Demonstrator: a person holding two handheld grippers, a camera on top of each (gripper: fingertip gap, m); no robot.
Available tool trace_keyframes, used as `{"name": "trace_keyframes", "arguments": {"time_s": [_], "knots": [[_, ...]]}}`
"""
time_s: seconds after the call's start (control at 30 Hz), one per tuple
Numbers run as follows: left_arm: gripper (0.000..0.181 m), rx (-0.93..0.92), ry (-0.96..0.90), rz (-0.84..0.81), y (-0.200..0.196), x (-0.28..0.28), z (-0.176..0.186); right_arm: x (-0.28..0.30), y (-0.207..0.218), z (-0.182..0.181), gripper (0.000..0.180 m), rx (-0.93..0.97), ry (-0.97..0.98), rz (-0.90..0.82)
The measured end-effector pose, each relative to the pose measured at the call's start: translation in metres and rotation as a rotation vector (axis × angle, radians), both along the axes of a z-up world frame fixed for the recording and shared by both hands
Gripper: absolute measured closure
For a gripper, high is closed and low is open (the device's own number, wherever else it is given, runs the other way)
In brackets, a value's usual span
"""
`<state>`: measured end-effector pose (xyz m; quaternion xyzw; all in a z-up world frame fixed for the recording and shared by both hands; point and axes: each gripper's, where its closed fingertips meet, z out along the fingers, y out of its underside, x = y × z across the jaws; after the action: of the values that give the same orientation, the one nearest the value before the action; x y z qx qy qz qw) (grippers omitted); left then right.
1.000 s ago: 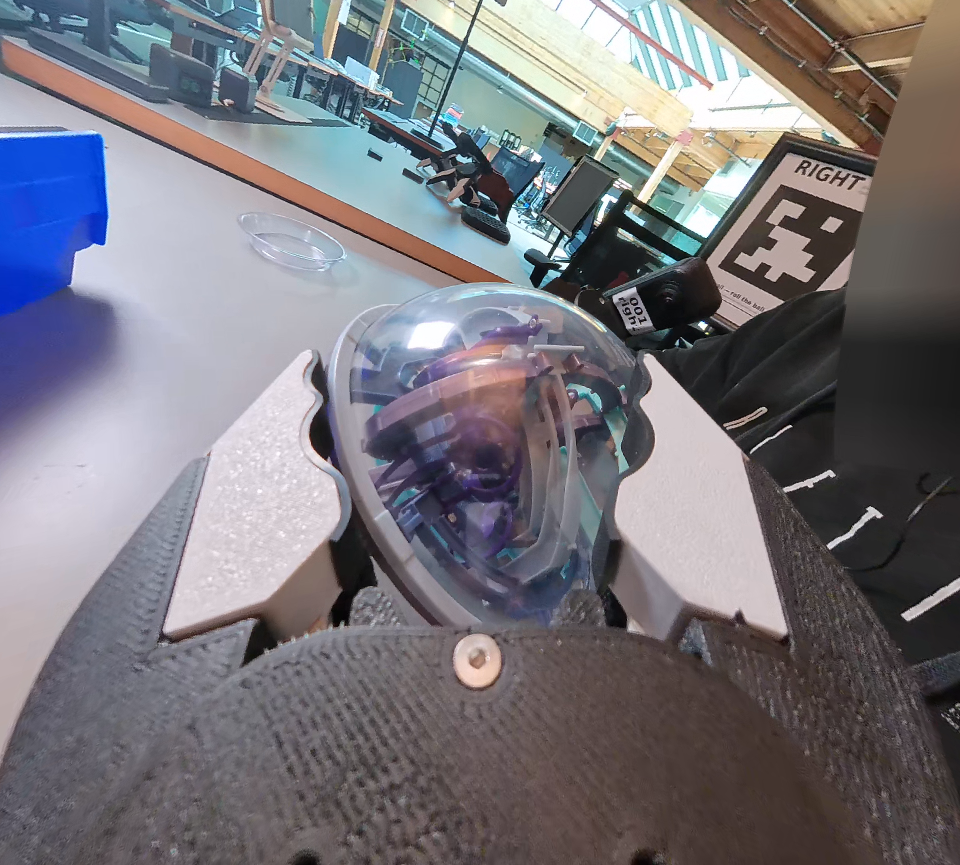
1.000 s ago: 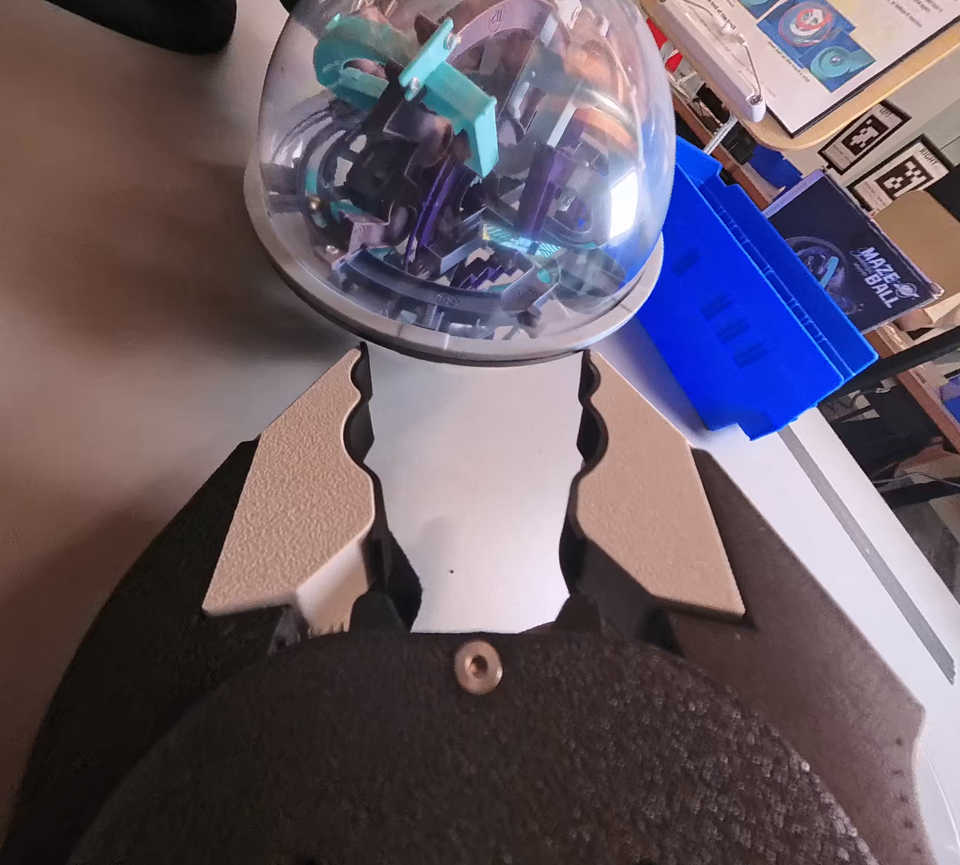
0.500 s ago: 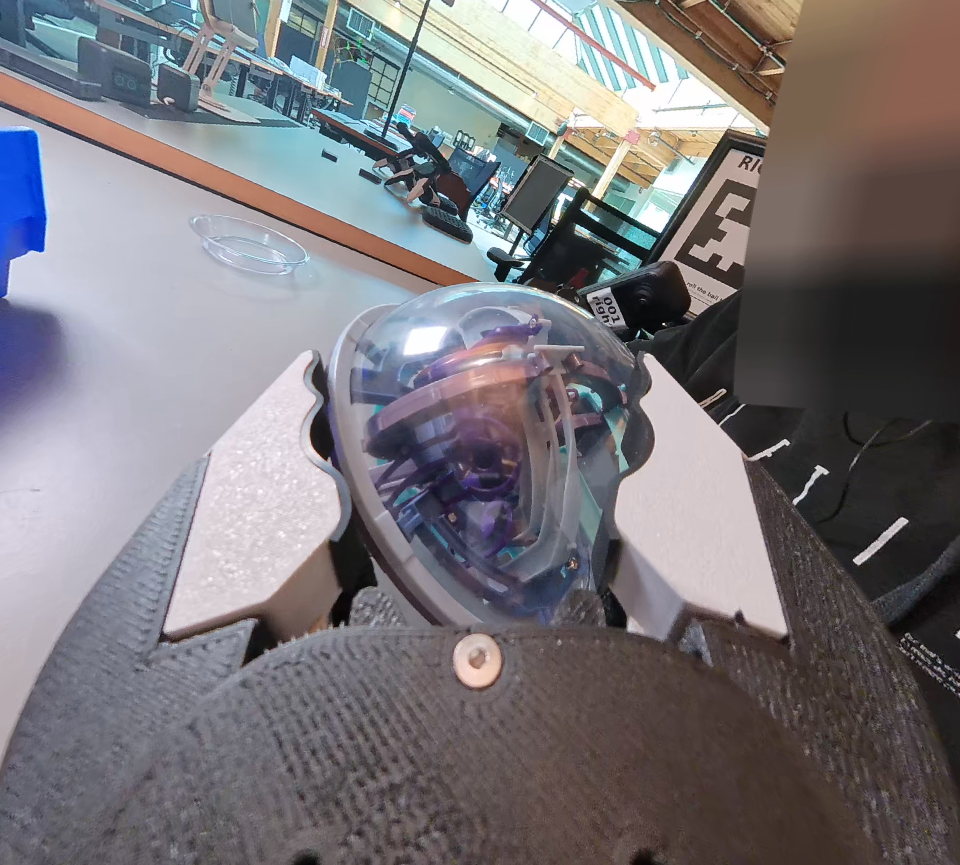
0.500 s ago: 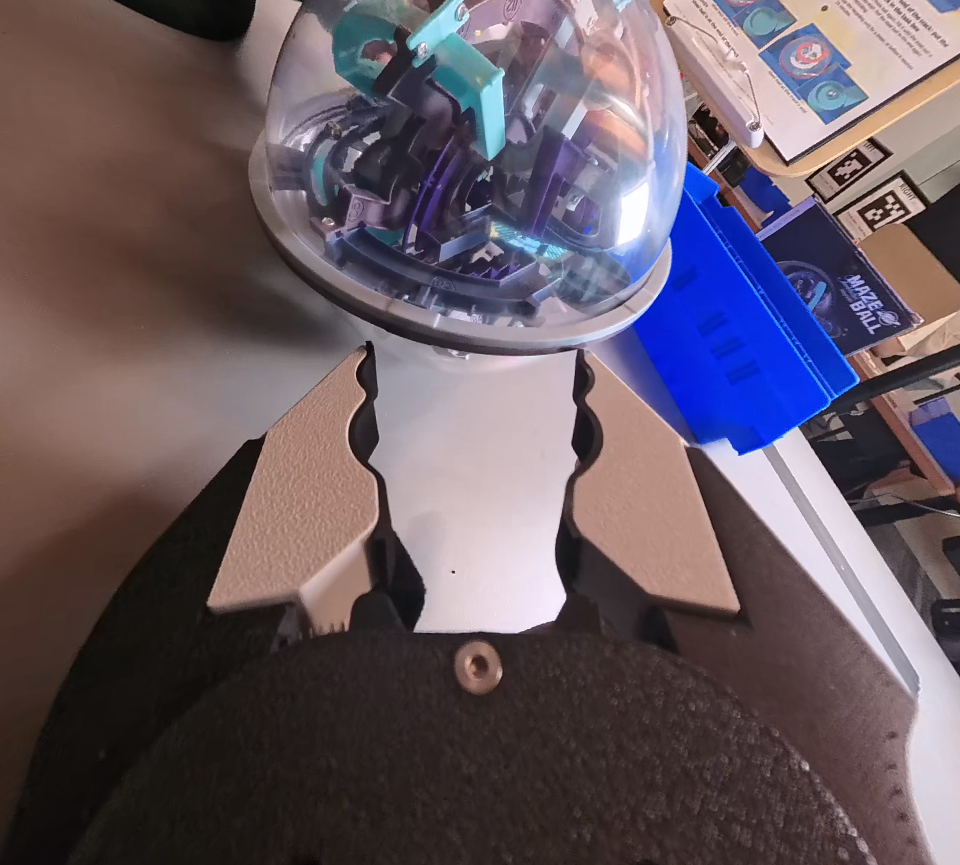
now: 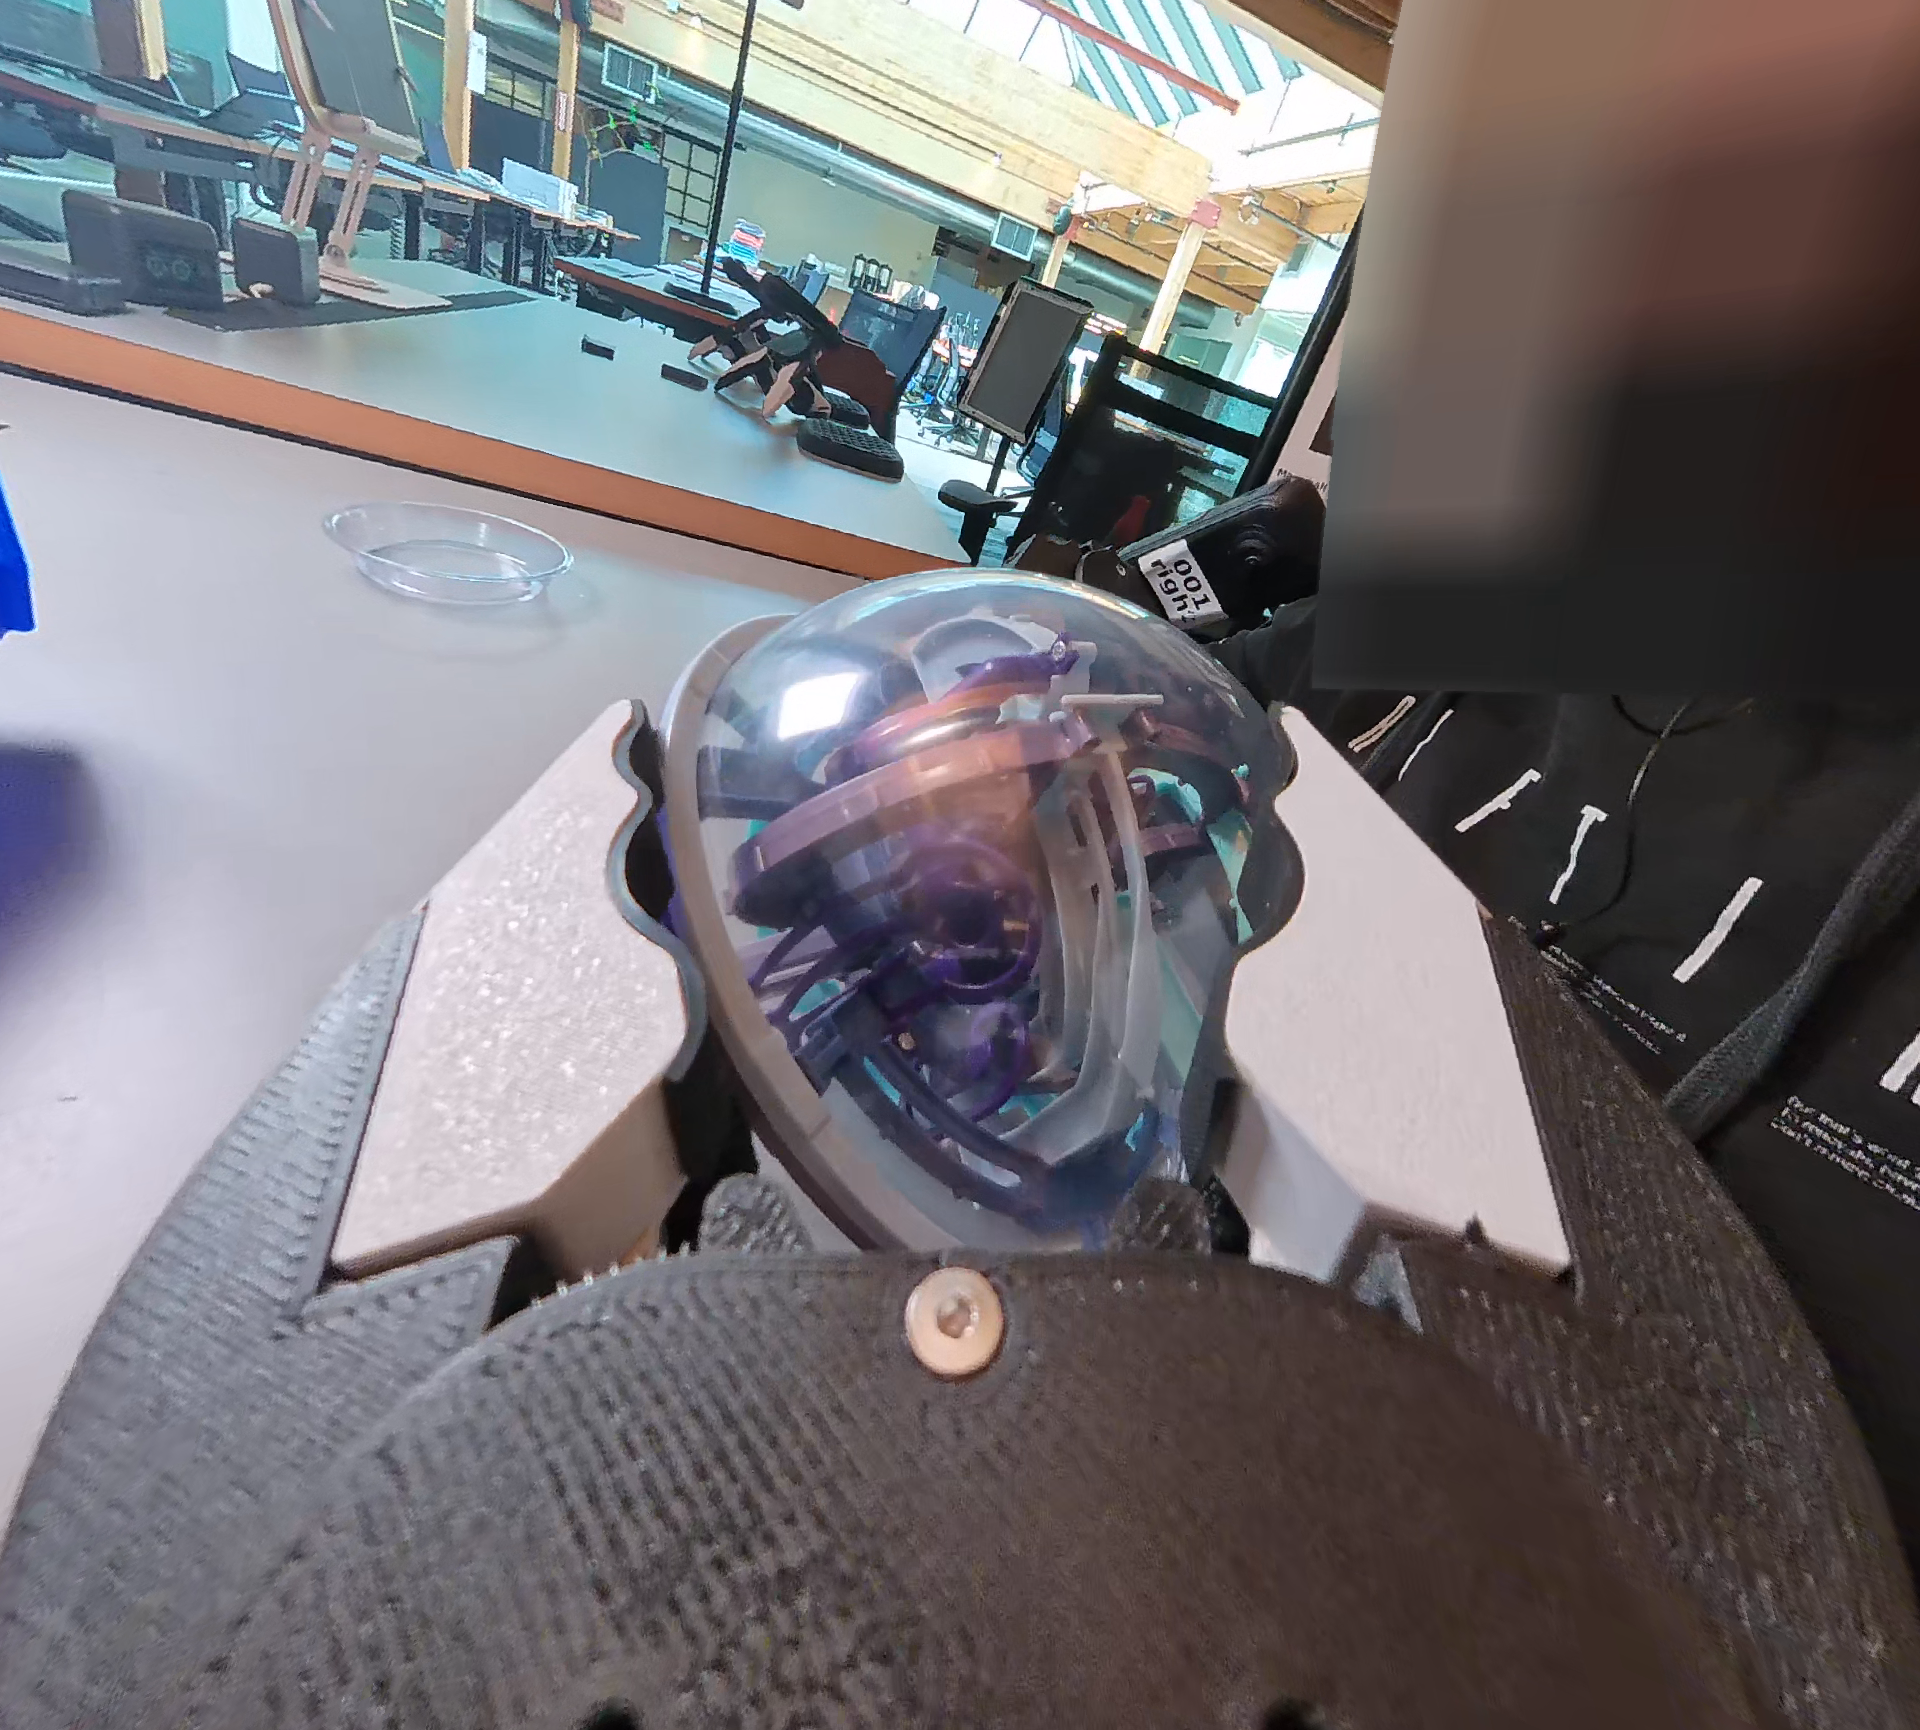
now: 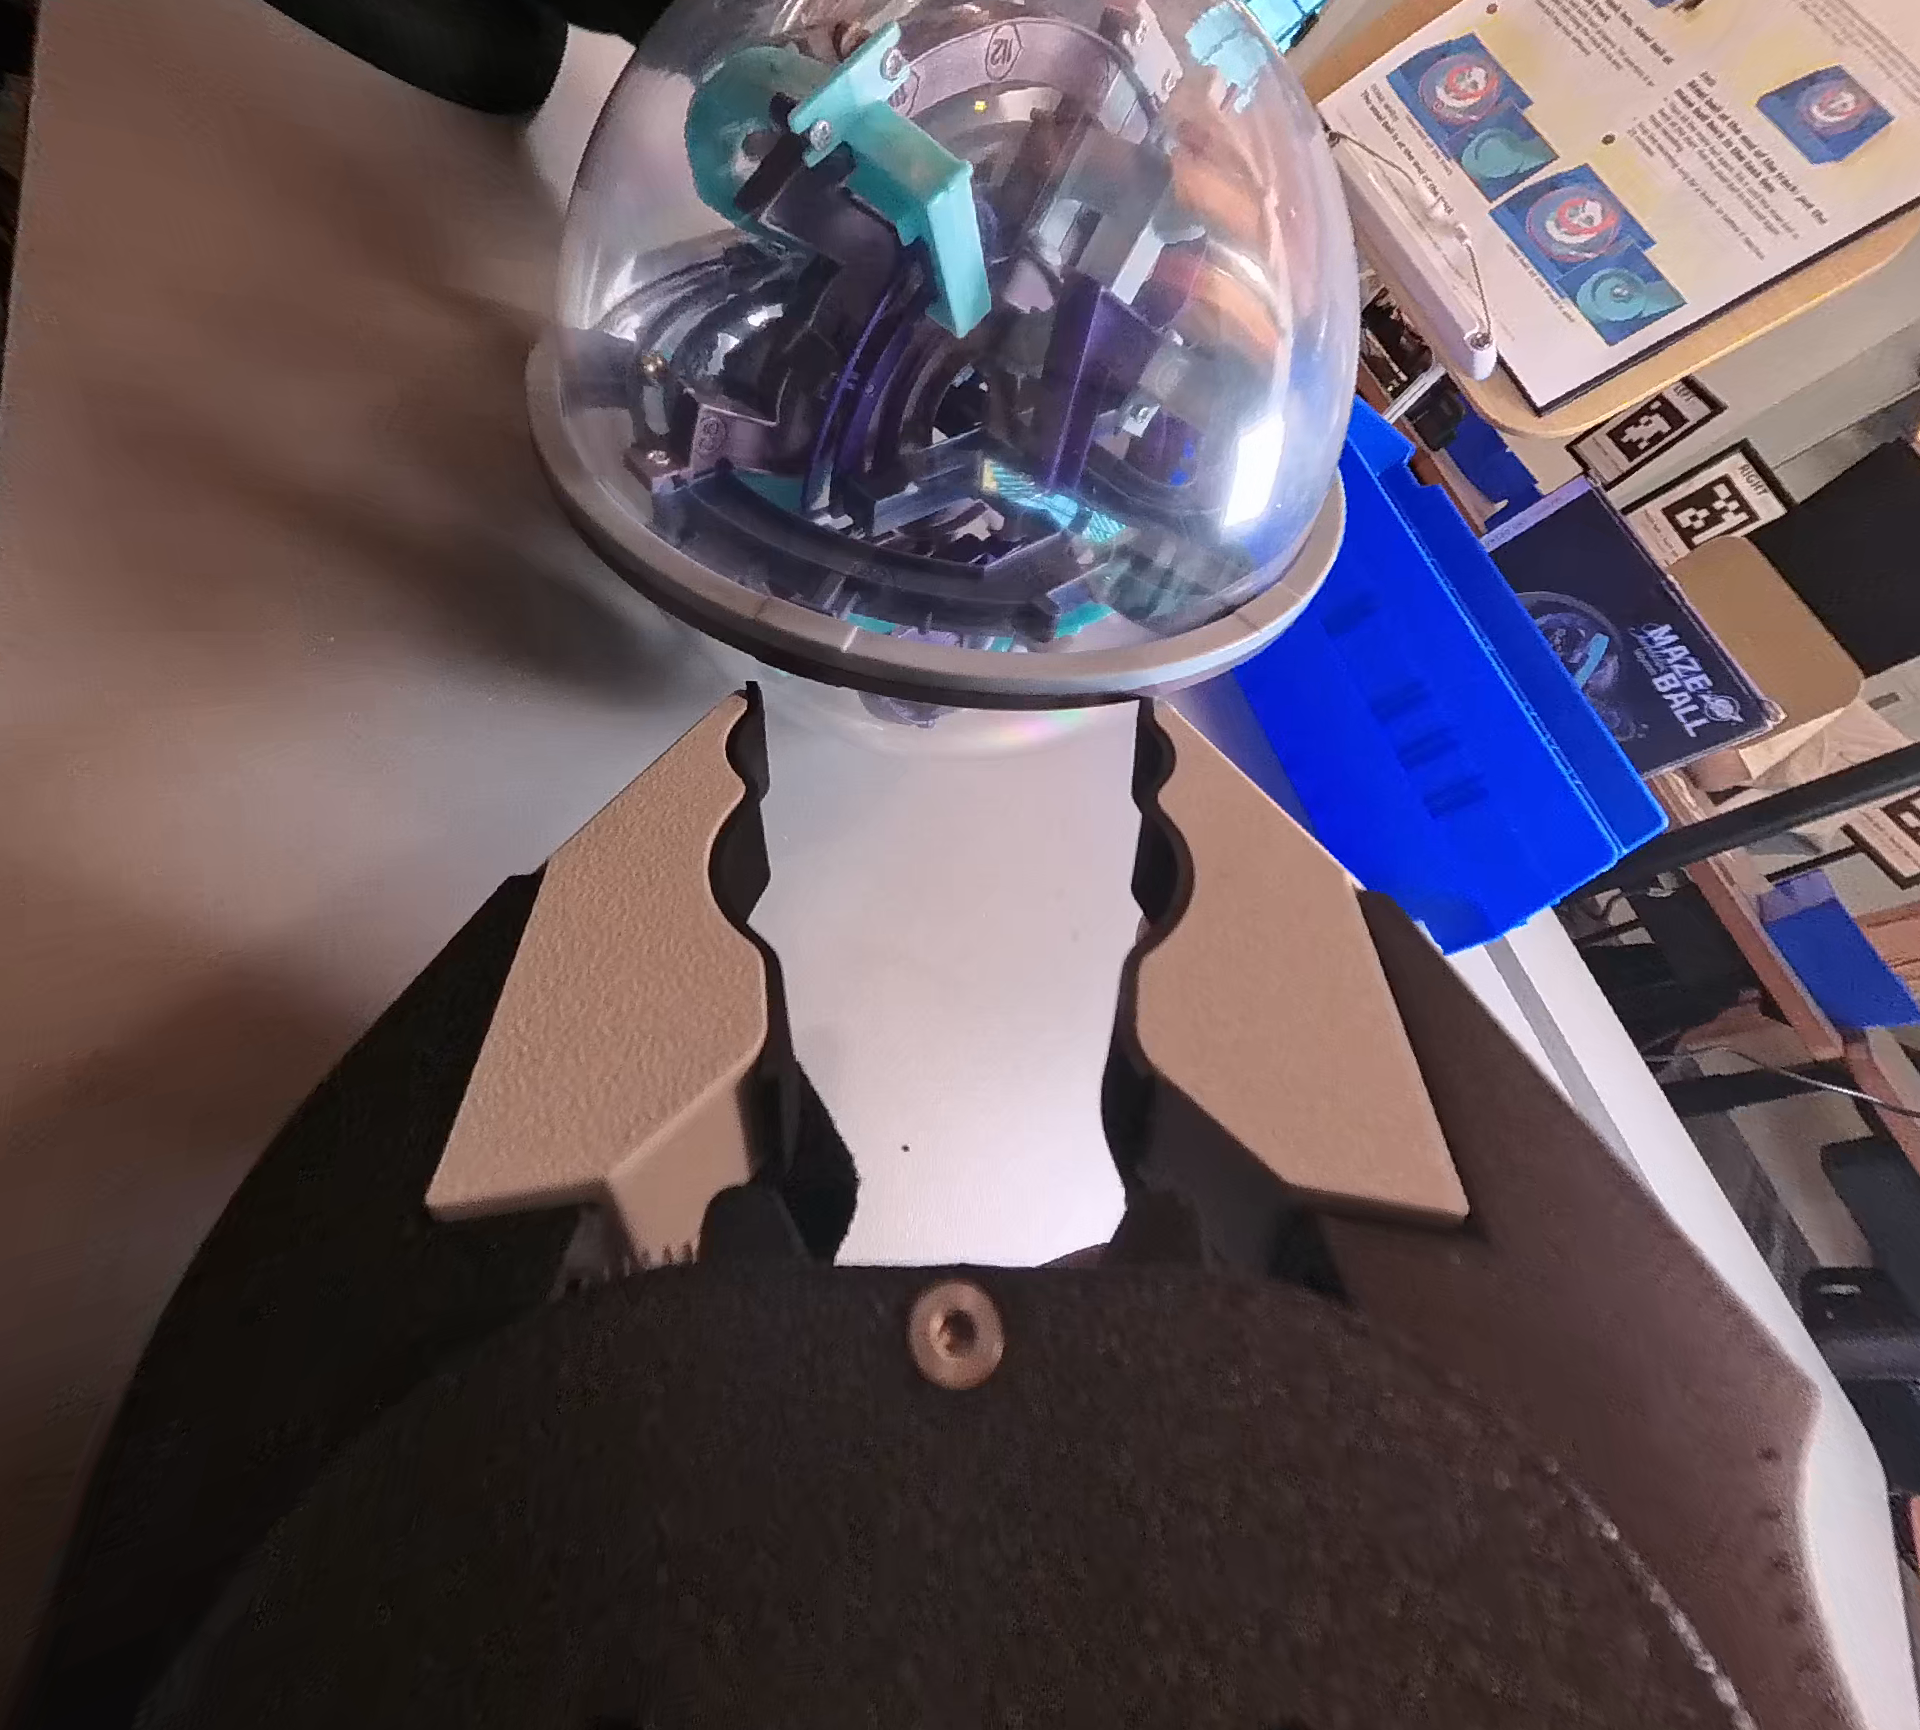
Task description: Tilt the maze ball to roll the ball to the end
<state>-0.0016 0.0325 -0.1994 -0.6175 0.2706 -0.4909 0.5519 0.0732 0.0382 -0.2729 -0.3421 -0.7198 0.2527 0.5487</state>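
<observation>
**One gripper holds the maze, the other waits**

Two grippers share the work. The left gripper (image 5: 961, 911) has its pale fingers clamped on the clear plastic maze sphere with purple and teal tracks inside (image 5: 977, 901), its grey equator ring slanted, held above the grey table (image 5: 208, 797). The right gripper (image 6: 945, 807) is parted and grips nothing, its tips just below the sphere's ring.

The tilting step looks to be in hand. The next move calls for slow, small turns of the left wrist, so the small steel ball (image 6: 652, 368) keeps to its track.

Only the right wrist view shows that ball, near the ring, plus the blue plastic bin (image 6: 1455, 745) and an instruction sheet on a clipboard (image 6: 1662, 101). Only the left wrist view shows the grip itself and a shallow clear dish (image 5: 447, 553) on the table well beyond.
</observation>
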Motion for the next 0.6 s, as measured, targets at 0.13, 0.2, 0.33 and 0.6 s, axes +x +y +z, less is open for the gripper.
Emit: {"name": "trace_keyframes", "arguments": {"time_s": [0.13, 0.2, 0.33, 0.6], "knots": [[0.069, -0.055, 0.002, 0.026, 0.005, 0.000, 0.000, -0.001, 0.003, 0.000, 0.110, -0.014, -0.003, -0.016], [0.070, -0.079, 0.012, 0.044, 0.008, 0.000, -0.001, -0.001, 0.006, -0.001, 0.110, -0.043, -0.015, -0.025], [0.070, -0.131, 0.027, 0.080, 0.013, 0.000, -0.002, -0.003, 0.009, -0.004, 0.110, -0.101, -0.046, -0.029], [0.073, -0.241, 0.049, 0.178, 0.020, -0.003, -0.002, -0.007, 0.014, -0.012, 0.107, -0.206, -0.137, -0.023]]}}
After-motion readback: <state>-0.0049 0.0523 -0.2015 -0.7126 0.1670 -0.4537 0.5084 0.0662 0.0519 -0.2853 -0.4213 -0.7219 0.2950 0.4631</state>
